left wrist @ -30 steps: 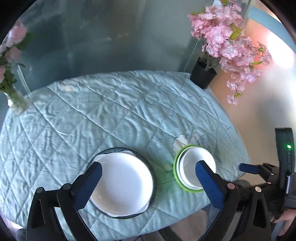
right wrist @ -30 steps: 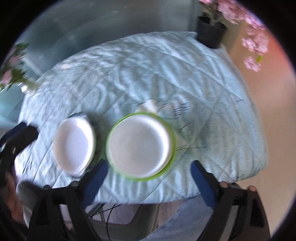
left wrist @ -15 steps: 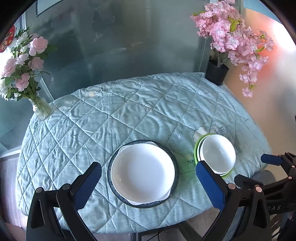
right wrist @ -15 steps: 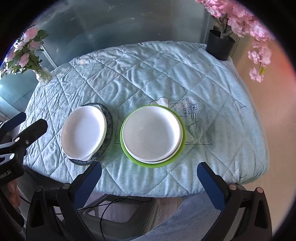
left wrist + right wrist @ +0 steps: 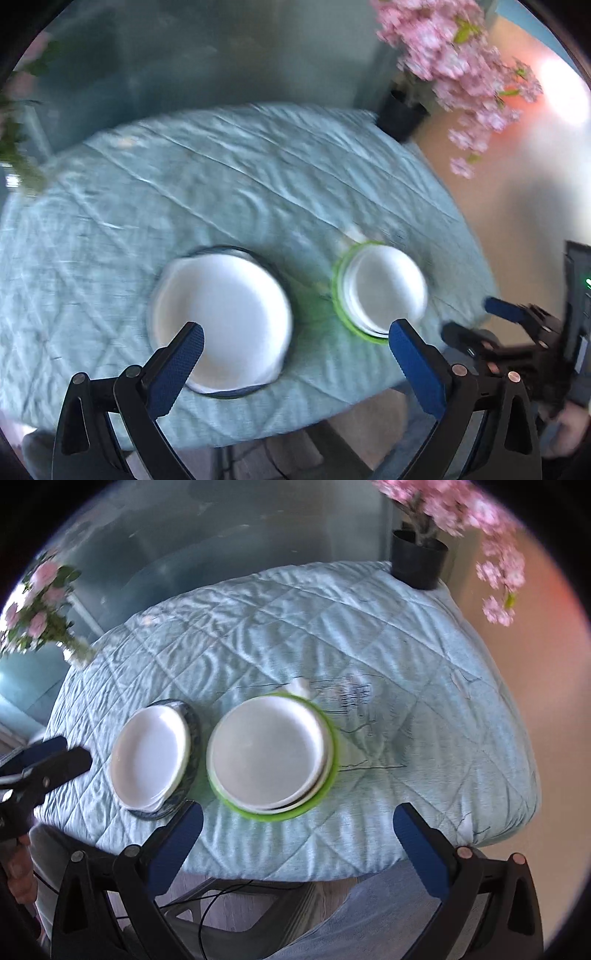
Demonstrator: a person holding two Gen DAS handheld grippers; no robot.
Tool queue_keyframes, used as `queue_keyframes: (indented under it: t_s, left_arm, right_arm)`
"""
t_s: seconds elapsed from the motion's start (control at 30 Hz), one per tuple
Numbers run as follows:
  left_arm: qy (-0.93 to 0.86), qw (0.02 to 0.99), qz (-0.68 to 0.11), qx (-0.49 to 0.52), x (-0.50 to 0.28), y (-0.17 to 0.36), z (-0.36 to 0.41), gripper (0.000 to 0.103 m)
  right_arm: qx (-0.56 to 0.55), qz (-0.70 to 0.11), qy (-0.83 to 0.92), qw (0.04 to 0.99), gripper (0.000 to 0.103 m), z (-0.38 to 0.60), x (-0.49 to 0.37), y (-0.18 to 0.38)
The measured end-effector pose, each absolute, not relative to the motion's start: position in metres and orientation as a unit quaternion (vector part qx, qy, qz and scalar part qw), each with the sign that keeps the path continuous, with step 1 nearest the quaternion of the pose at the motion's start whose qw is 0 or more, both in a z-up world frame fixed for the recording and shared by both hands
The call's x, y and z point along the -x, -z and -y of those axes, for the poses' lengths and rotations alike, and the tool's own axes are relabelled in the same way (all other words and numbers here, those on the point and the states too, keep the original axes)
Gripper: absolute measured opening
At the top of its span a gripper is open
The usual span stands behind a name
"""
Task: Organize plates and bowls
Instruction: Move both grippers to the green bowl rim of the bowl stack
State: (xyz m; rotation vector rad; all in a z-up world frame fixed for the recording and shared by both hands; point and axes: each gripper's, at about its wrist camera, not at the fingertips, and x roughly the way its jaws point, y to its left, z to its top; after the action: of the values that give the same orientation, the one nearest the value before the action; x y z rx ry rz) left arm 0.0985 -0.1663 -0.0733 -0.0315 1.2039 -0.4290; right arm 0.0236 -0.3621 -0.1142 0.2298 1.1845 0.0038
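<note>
A round white ceramic plate (image 5: pixel 221 317) is lying flat on a dark-rimmed plate, ahead of the left claw (image 5: pixel 295 341); stacked white dishes (image 5: pixel 267 762) are resting on a green plate (image 5: pixel 325 790) ahead of the right claw (image 5: pixel 297 821).

A round desk (image 5: pixel 424 701) wears a soft, light blue quilted cloth (image 5: pixel 258 627). At 1 o'clock a black pot (image 5: pixel 419 559) holds pink blossoms (image 5: pixel 443 48). At 9 o'clock stand pink roses (image 5: pixel 40 605). Behind is a dark, blue-green glass wall (image 5: pixel 221 55). Warm orange light glows at 3 o'clock
</note>
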Motion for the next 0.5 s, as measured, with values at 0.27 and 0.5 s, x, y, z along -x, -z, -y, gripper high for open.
queue_keyframes:
  t_s: [0.27, 0.5]
  left_arm:
    - [0.258, 0.743, -0.617, 0.025, -0.148, 0.116, 0.213, 0.1]
    - [0.277, 0.691, -0.667, 0.025, -0.183, 0.154, 0.241, 0.092]
  right_arm:
    - [-0.158, -0.59, 0.028, 0.791, 0.102, 0.385, -0.048, 0.146]
    - [-0.165, -0.61, 0.036, 0.775, 0.097, 0.385, -0.063, 0.173]
